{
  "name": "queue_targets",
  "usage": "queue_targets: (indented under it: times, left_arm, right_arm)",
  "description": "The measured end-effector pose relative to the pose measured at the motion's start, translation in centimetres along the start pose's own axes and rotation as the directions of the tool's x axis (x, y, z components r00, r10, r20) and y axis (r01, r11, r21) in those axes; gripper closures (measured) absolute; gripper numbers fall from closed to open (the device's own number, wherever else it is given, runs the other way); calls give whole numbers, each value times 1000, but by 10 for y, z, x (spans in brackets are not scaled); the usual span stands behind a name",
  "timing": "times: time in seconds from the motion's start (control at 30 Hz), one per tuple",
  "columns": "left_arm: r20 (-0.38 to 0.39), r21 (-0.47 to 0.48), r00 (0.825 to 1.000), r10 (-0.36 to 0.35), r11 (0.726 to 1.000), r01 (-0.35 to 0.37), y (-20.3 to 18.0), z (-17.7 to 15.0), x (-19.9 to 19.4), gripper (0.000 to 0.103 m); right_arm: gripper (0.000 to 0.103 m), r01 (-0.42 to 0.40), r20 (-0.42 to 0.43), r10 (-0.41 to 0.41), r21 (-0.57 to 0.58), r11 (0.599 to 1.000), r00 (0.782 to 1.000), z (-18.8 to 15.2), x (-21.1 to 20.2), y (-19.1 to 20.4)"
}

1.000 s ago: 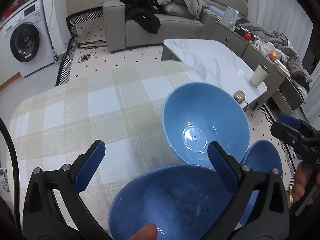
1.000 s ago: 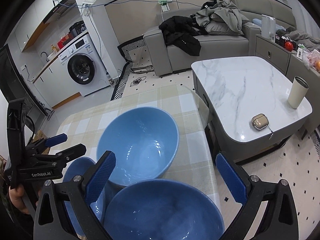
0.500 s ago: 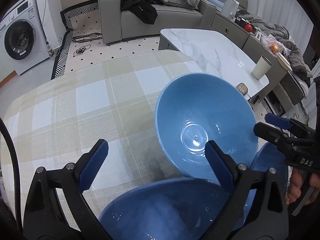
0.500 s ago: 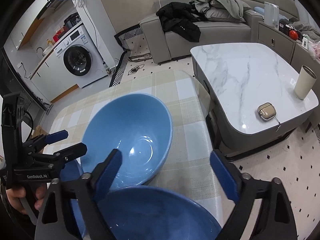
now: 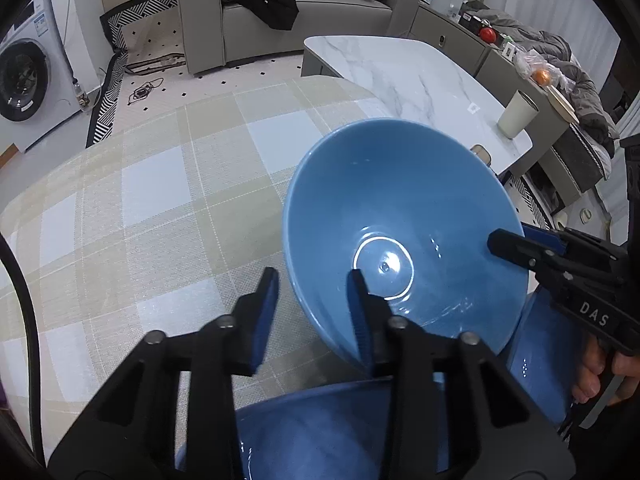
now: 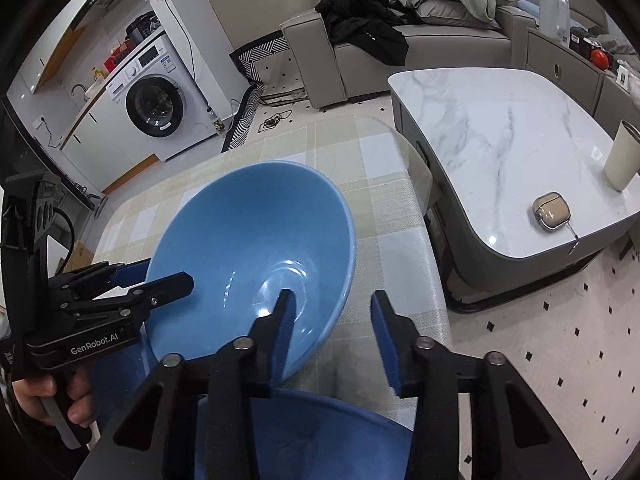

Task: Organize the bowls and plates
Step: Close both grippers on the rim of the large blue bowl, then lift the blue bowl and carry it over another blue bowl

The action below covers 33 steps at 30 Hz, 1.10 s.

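A large light blue bowl point(image 5: 400, 220) stands tilted on the checked tablecloth point(image 5: 160, 200). My left gripper point(image 5: 314, 292) straddles its left rim, one finger inside and one outside, jaws partly closed with a gap still showing. My right gripper point(image 6: 332, 316) straddles its right rim point(image 6: 344, 240) the same way. Each gripper shows in the other's view, the right one point(image 5: 520, 246) and the left one point(image 6: 160, 280). A darker blue bowl point(image 5: 320, 432) sits just under my grippers, also in the right wrist view point(image 6: 320, 436). A third blue bowl point(image 5: 540, 356) lies partly hidden behind the big one.
A marble coffee table point(image 6: 500, 128) stands to the right with a cream cup point(image 6: 622, 160) and a small case point(image 6: 551, 212). A grey sofa point(image 6: 400, 52) with clothes and a washing machine point(image 6: 156, 104) are beyond. The table's right edge point(image 6: 432, 264) is close.
Both grippers have moved forward onto the big bowl's rims and their jaws have narrowed from wide open. The bowl now sits larger and more tilted in view.
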<state>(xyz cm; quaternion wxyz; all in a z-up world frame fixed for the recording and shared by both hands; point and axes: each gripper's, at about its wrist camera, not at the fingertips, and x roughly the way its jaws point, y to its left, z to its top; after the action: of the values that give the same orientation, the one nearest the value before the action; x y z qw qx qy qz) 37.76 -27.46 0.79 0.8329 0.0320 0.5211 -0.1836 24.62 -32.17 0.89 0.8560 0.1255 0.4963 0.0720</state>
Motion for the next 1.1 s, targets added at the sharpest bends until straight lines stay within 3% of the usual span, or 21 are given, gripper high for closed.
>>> queue_targets:
  times: [0.07, 0.17, 1.1]
  left_arm:
    - [1, 4, 1000, -13, 1000, 13, -2, 0, 1, 84]
    - [13, 24, 1000, 10, 1000, -10, -5, 1, 2, 86]
    - [93, 46, 996, 10, 999, -14, -29, 21, -13, 86]
  right_arm:
    - [78, 0, 1, 0, -3, 1000, 1000, 0, 1, 1]
    - [83, 3, 4, -3, -23, 1000, 1000, 0, 1, 4]
    - [83, 78, 98, -76, -21, 997, 992, 10, -20, -1]
